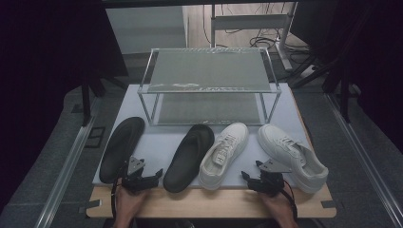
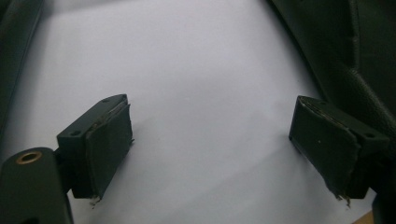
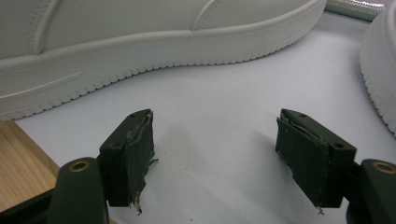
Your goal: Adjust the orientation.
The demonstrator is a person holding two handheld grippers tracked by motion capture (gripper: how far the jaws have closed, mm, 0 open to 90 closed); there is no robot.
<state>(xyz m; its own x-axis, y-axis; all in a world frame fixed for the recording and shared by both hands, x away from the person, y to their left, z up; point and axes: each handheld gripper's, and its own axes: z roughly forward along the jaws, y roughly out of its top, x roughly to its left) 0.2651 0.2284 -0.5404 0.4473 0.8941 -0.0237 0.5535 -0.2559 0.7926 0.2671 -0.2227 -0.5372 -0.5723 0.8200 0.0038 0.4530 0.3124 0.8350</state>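
Both pairs of fingers are released and hold nothing. Pads point(image 2: 109, 149) of the left gripper point(image 1: 140, 176) stand wide apart over the bare pale blue-grey foam mat point(image 1: 157, 142). It rests at the near edge, between two black rubber flip-flop sandals, the left one point(image 1: 121, 148) and the right one point(image 1: 190, 156). Pads point(image 3: 140, 156) of the right gripper point(image 1: 266, 179) are also apart, between two white leather sneakers, one on its left point(image 1: 223, 154) and one on its right point(image 1: 292, 156).

I judge the sandals light, soft and bendable, so a grip on the sole edge near the middle seems best. The sneakers look stiffer and heavier; the heel collar should hold well.

From above, the clear two-level shoe rack point(image 1: 209, 85) stands at the far side. The right gripper view shows the ribbed sole rim point(image 3: 154, 70) closely, and the wooden table edge point(image 3: 21, 163).
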